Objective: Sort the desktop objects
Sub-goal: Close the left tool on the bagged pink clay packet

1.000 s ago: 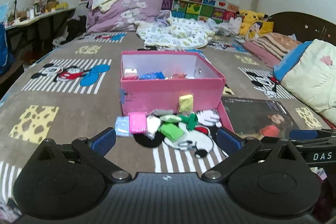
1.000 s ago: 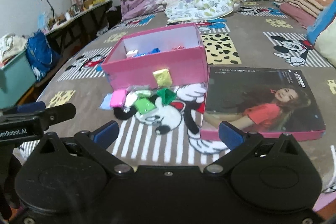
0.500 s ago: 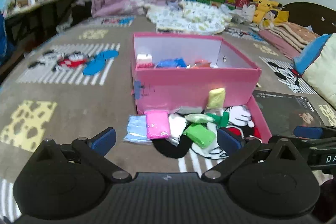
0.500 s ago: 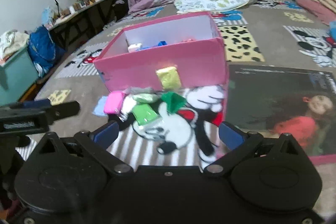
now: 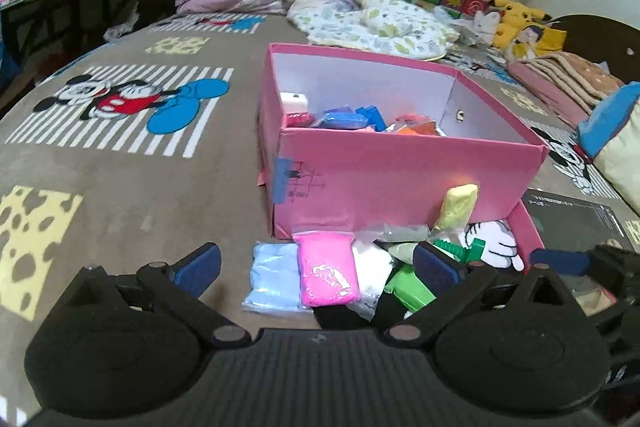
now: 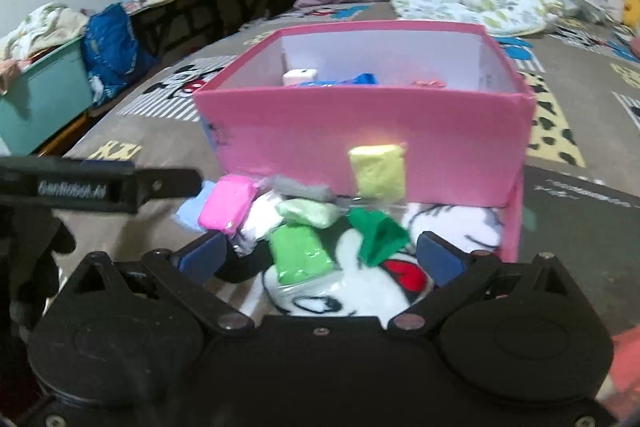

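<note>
1. The left gripper [image 5: 316,263] had its fingers spread wide, with nothing between them. It hung just over the pink pack [image 5: 326,275] and the blue pack [image 5: 274,279].
2. The right gripper [image 6: 320,253] also had its fingers spread wide and held nothing. The green pack [image 6: 298,253] lay between them, and the dark green pack [image 6: 378,233] was just beside it.
3. Both grippers had come much closer to the pile than a second before. The packs looked bigger in both views now. That likely meant a pick was about to start.
4. The packs lay in a heap on the bed [image 5: 120,187], touching each other, right in front of the box [image 5: 400,171].
5. The yellow pack [image 6: 378,173] leaned up against the front wall of the box.
6. The box was open on top. Some blue, red and orange things [image 5: 348,119] already lay inside it, so part of the sorting looked done.
7. None of the packs in the heap had moved since the earlier pictures. Only the grippers had.
8. A book [image 5: 580,223] lay to the right of the box.
</note>
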`<state>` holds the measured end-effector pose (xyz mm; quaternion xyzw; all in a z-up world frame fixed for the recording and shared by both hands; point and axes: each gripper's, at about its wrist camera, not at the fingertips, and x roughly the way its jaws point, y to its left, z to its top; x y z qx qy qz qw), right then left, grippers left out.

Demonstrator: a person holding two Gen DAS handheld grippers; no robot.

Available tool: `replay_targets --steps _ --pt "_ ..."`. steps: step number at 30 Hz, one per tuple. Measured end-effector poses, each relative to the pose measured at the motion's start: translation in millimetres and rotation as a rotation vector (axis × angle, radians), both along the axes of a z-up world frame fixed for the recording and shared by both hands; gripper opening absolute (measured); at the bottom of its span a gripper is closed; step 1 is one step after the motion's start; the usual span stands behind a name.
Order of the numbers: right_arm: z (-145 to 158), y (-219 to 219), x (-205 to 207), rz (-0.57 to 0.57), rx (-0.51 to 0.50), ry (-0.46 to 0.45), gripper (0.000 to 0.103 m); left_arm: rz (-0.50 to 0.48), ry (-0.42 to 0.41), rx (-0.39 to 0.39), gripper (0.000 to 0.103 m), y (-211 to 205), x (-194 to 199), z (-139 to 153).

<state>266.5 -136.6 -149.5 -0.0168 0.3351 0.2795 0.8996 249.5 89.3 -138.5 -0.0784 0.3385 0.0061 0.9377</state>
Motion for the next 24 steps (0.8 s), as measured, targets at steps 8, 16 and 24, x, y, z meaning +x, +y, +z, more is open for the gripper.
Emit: replay_targets --steps 8,16,24 --pt "-13.6 13.4 -3.4 0.122 -0.026 -0.079 0.102 -0.042 -0.004 0.043 0.076 -9.1 7.3 -15.3" --pt "-21.3 19.2 0.8 0.167 -0.018 -0.086 0.092 -0.063 0.006 0.006 0.071 -7.6 16.9 -27.0" --pt "-29.6 25.0 7.7 0.165 -0.017 -0.09 0.083 -0.077 0.017 0.045 0.06 -16.4 22.5 -33.1"
